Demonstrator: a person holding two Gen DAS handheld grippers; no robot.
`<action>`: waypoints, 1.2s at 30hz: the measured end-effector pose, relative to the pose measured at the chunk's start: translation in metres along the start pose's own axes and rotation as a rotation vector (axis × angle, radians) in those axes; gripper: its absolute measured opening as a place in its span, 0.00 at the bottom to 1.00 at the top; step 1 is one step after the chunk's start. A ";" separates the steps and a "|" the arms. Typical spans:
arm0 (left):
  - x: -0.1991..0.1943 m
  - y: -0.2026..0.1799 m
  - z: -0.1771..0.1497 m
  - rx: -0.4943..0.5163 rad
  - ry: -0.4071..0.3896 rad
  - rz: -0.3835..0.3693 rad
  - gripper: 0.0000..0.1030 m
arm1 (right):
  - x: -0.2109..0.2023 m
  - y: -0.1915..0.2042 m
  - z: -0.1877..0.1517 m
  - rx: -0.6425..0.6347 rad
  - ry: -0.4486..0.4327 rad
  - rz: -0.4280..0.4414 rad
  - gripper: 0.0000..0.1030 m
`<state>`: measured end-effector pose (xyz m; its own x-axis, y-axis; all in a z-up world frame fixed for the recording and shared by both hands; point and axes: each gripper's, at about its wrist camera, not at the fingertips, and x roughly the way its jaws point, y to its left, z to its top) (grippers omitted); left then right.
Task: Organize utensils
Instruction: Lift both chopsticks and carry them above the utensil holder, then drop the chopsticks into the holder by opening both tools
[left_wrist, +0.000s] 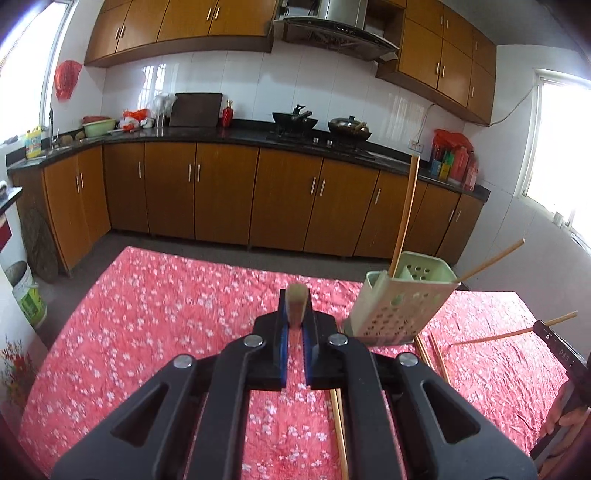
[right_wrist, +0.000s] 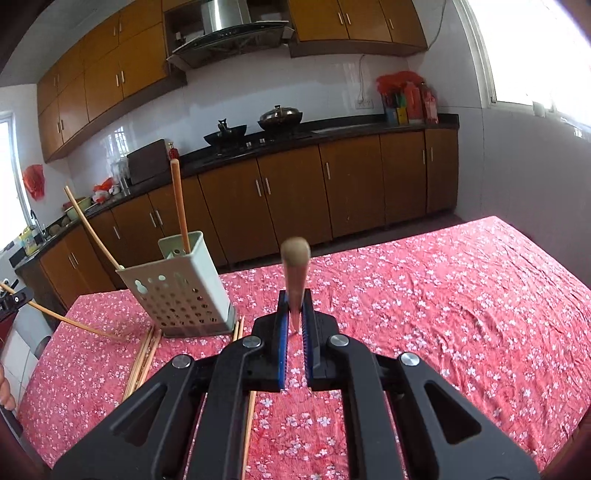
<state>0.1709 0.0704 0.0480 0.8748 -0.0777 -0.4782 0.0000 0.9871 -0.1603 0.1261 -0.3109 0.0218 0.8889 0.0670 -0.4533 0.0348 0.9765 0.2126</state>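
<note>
A pale green perforated utensil holder (left_wrist: 397, 297) stands on the red floral tablecloth; it also shows in the right wrist view (right_wrist: 184, 288). Two wooden chopsticks (left_wrist: 405, 214) lean out of it. My left gripper (left_wrist: 294, 314) is shut on a chopstick (left_wrist: 296, 301) that points toward the camera, left of the holder. My right gripper (right_wrist: 294, 310) is shut on a chopstick (right_wrist: 294, 273), right of the holder. The right gripper with its chopstick (left_wrist: 509, 334) shows at the right edge of the left wrist view. Several loose chopsticks (right_wrist: 142, 363) lie on the cloth below the holder.
The table under the red floral cloth (right_wrist: 443, 314) stretches right of the holder. Wooden kitchen cabinets (left_wrist: 221, 192) and a dark counter with woks (left_wrist: 295, 120) stand beyond the table's far edge. A white bucket (left_wrist: 27, 295) stands on the floor at left.
</note>
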 end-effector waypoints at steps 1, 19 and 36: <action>-0.001 0.000 0.002 0.003 -0.003 -0.002 0.07 | 0.001 0.003 0.001 0.000 -0.002 0.007 0.07; -0.054 -0.077 0.094 0.017 -0.268 -0.191 0.07 | -0.038 0.073 0.094 0.000 -0.297 0.279 0.07; 0.054 -0.110 0.095 -0.011 -0.257 -0.126 0.07 | 0.046 0.085 0.086 -0.001 -0.201 0.222 0.08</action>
<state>0.2644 -0.0292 0.1217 0.9624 -0.1599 -0.2194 0.1123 0.9703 -0.2144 0.2095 -0.2428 0.0938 0.9472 0.2373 -0.2155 -0.1710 0.9427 0.2866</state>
